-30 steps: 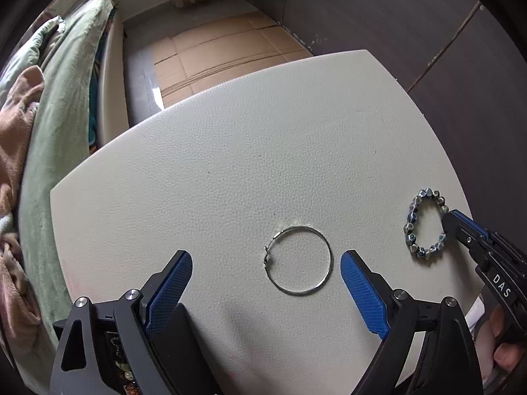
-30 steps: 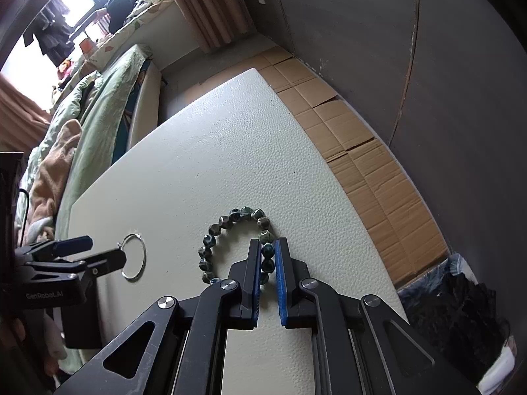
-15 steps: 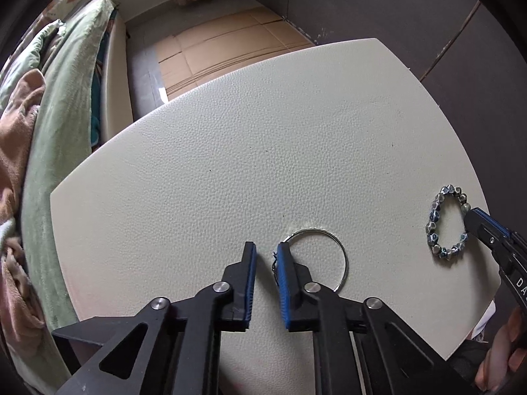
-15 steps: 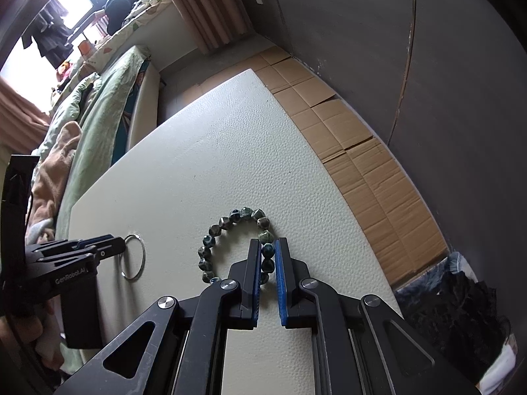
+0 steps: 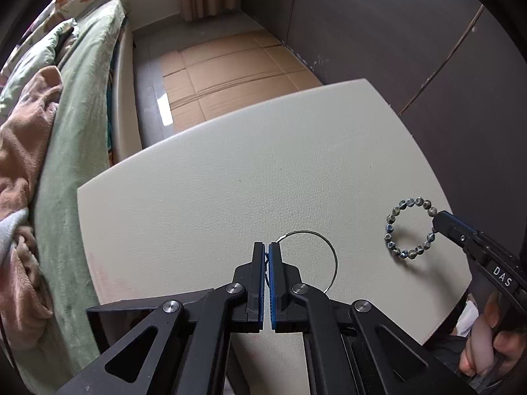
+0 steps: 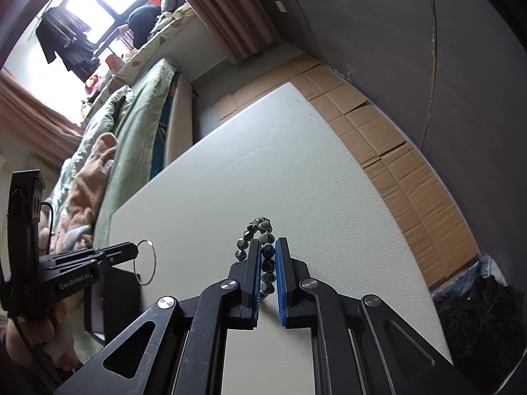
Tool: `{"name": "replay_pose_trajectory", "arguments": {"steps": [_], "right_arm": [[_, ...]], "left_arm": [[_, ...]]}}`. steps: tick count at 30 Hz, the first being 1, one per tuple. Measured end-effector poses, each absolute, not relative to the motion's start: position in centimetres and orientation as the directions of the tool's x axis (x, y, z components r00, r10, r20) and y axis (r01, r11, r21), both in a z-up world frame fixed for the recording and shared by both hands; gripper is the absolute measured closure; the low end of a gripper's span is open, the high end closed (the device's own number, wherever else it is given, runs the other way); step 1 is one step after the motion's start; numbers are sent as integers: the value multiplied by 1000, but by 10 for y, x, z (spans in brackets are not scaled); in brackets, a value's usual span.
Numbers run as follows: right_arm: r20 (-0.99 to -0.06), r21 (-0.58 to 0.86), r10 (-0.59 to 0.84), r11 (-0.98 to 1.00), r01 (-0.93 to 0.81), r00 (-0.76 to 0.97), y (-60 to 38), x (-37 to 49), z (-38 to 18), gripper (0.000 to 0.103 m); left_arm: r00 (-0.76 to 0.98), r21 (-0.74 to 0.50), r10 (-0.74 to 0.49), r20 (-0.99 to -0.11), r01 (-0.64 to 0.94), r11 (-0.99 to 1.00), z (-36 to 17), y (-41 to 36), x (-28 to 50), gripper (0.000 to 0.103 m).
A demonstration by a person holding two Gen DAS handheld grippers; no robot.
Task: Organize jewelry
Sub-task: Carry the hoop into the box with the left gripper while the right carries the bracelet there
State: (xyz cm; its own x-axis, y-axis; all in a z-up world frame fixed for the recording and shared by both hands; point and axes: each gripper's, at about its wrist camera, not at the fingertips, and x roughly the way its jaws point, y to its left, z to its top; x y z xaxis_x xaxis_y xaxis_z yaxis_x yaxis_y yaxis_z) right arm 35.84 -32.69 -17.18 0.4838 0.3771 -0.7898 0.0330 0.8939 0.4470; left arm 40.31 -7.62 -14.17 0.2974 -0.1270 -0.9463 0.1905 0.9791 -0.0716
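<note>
A thin silver hoop (image 5: 334,256) is pinched at its left rim by my left gripper (image 5: 266,247), which is shut on it. From the right wrist view the hoop (image 6: 153,263) hangs off the left gripper (image 6: 131,250), clear of the white table (image 6: 263,164). My right gripper (image 6: 267,247) is shut on one side of a grey-blue beaded bracelet (image 6: 260,225). The left wrist view shows the bracelet (image 5: 392,230) as a loop over the table (image 5: 230,181) near its right edge, with the right gripper (image 5: 439,220) gripping its right side.
A bed with a green quilt (image 5: 82,115) runs along the table's left side. Flattened cardboard (image 5: 230,65) covers the floor beyond. A dark open box (image 6: 115,296) sits by the table's near left corner. Dark wall panels (image 6: 428,49) stand to the right, a black bag (image 6: 477,312) below.
My left gripper went from wide open around the hoop to shut on its left rim, then lifted it. The right gripper stayed shut on the bracelet and tipped it up slightly.
</note>
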Motion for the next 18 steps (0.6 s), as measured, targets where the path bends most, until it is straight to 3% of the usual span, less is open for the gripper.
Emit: {"name": "replay_pose_trajectory", "arguments": {"steps": [8,18], "right_arm": [[-731,524,472,851,-39,493,-299,355,-152,93],[-690,556,549,819,-139,472,-248,344,-123,93]], "left_arm": [[388,-106,-150,-909,131,986,-96,-31,377,102],[402,-81,-94,-911,49,996,-96,19,344,102]]}}
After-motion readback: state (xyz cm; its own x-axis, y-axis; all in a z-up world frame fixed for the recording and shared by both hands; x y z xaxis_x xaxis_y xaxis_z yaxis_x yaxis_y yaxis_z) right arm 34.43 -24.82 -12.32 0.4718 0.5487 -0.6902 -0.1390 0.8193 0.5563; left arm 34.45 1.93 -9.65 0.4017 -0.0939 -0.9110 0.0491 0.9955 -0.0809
